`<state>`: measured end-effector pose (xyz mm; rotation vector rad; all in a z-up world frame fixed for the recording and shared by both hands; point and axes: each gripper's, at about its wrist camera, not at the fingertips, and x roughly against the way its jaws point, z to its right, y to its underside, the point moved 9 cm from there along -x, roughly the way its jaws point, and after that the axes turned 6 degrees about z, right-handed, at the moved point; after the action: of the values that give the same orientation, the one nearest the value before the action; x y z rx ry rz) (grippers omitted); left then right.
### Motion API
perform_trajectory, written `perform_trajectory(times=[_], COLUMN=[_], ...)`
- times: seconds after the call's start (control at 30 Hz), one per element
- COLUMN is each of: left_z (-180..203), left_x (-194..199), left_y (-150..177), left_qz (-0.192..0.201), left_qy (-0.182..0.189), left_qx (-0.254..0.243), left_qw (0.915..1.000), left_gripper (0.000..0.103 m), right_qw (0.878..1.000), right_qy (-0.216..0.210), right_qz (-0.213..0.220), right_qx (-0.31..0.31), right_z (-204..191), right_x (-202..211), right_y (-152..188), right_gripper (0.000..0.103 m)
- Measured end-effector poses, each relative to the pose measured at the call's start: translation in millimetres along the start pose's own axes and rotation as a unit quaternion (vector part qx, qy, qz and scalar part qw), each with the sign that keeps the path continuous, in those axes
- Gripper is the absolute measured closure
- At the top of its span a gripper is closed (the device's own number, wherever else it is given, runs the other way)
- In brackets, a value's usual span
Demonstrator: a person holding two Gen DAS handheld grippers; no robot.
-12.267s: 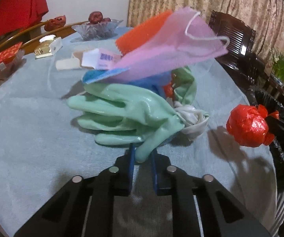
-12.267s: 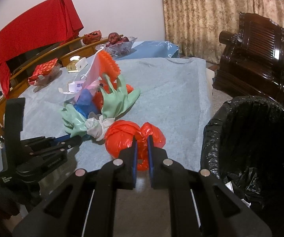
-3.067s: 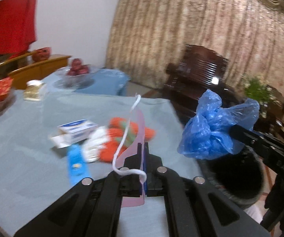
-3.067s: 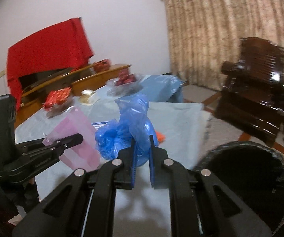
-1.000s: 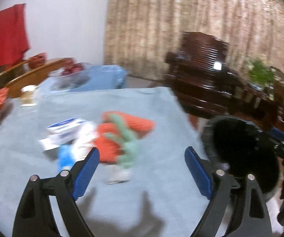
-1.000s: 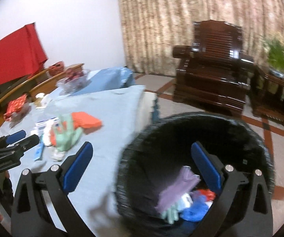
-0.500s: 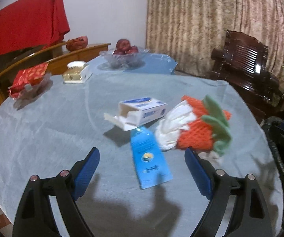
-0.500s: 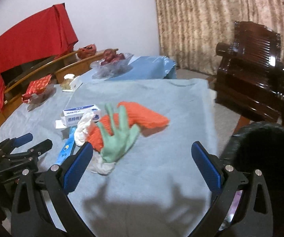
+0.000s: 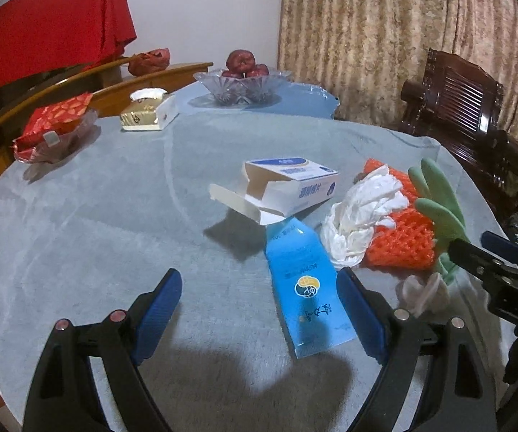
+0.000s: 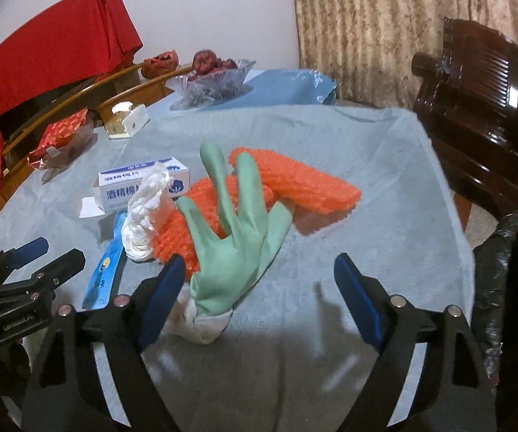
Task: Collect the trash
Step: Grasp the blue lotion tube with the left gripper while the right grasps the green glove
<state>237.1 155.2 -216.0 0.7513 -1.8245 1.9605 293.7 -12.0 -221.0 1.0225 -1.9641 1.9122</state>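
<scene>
I've got the green glove [image 10: 237, 230] lying flat on the table [image 10: 385, 187], fingers pointing away from me, cuff near my right gripper [image 10: 259, 284], whose jaws have just narrowed slightly yet remain wide with nothing between the pads. The blue packet [image 9: 306, 284] runs lengthwise away, just inside my left gripper [image 9: 259, 309]'s right finger, jaws wide. A second ago I hovered over the bin [image 10: 511, 288]; now both are back over the table.

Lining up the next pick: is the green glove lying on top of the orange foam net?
Yes, the green glove drapes over the orange foam net, its fingers crossing it.
</scene>
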Motion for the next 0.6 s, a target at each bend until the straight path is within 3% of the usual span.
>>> perform_trajectory(times=[0.17,0.23,0.4,0.6], left_z=[5,8,16,21], left_x=[-13,-19,-31,-51], left_y=[4,6,7,16], left_qz=[-0.016,-0.025,-0.038,-0.081], left_qy=[0.013,0.016,0.017,0.008], left_qx=[0.004,0.006,0.008,0.009], left_qw=[0.9998,0.9995,0.9991,0.9967], left_gripper=[0.017,0.017,0.017,0.017], right_qw=[0.999,0.998,0.997,0.997], right_qy=[-0.033,-0.055,-0.077,-0.07], right_qz=[-0.02,-0.024,-0.021,-0.016], right_qx=[-0.008,-0.005,0.001,-0.006], right_z=[-5,-11,-15,0], right_x=[-10,-9,-3,8], right_y=[6,7,5,1], right_gripper=[0.044,0.065,0.077,0.078])
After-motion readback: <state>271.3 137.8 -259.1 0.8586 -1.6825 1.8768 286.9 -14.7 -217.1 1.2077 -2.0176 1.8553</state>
